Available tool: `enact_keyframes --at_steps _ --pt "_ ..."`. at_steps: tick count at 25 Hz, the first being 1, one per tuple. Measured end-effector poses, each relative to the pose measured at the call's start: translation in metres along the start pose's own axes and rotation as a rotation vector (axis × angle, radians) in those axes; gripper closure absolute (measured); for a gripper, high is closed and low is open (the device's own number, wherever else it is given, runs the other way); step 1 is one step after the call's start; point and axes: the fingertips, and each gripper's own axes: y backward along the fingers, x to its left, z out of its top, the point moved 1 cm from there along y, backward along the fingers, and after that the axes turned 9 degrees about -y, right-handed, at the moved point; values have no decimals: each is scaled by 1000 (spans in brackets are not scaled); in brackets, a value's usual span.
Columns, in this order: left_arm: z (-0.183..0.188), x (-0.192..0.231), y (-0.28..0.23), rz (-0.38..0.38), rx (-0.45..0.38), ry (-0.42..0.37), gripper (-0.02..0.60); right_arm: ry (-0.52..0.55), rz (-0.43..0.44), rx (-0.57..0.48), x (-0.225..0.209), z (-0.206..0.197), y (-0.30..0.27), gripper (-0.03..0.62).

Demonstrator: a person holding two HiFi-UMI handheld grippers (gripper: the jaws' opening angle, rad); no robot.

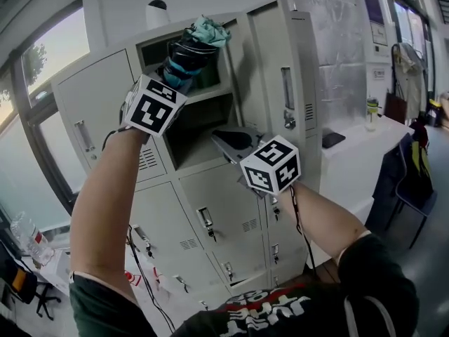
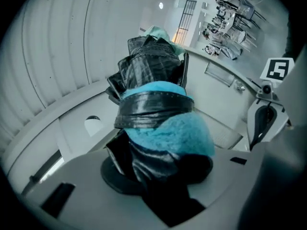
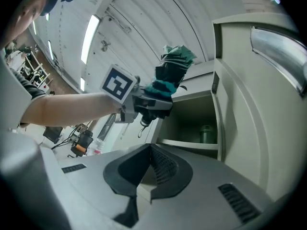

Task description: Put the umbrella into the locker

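My left gripper (image 1: 174, 76) is shut on the handle end of a folded black and teal umbrella (image 1: 191, 48). It holds the umbrella up, tip uppermost, in front of the open top compartment (image 1: 210, 76) of the pale grey locker (image 1: 105, 111). Seen from the left gripper view, the umbrella (image 2: 153, 109) fills the space between the jaws of the left gripper (image 2: 158, 171). My right gripper (image 1: 230, 142) hovers lower, before the open compartment below, shut with nothing in it. The right gripper view shows the umbrella (image 3: 171, 75) outside the open compartment (image 3: 192, 119).
The open locker door (image 1: 280, 69) stands to the right of the compartments. A small dark can (image 3: 206, 133) sits inside one compartment. A white table (image 1: 365, 153) with a bottle (image 1: 372, 112) is at the right, and a chair (image 1: 414, 181) beside it.
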Motion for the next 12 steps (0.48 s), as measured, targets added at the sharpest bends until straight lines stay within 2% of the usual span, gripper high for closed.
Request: enact_keyframes --at_steps 2,6,9,12 --pt "1 7 -14 20 7 -29 400 -5 -1 7 -2 -5 1 560" --pt "2 4 -36 15 -16 -87 400 -24 -4 22 -6 -18 4 560" --pt "-14 -2 -50 13 24 -139 400 -31 -4 33 -9 -28 5 561" --pt "-28 -9 -58 4 22 -143 400 -38 -12 42 -13 -36 9 560"
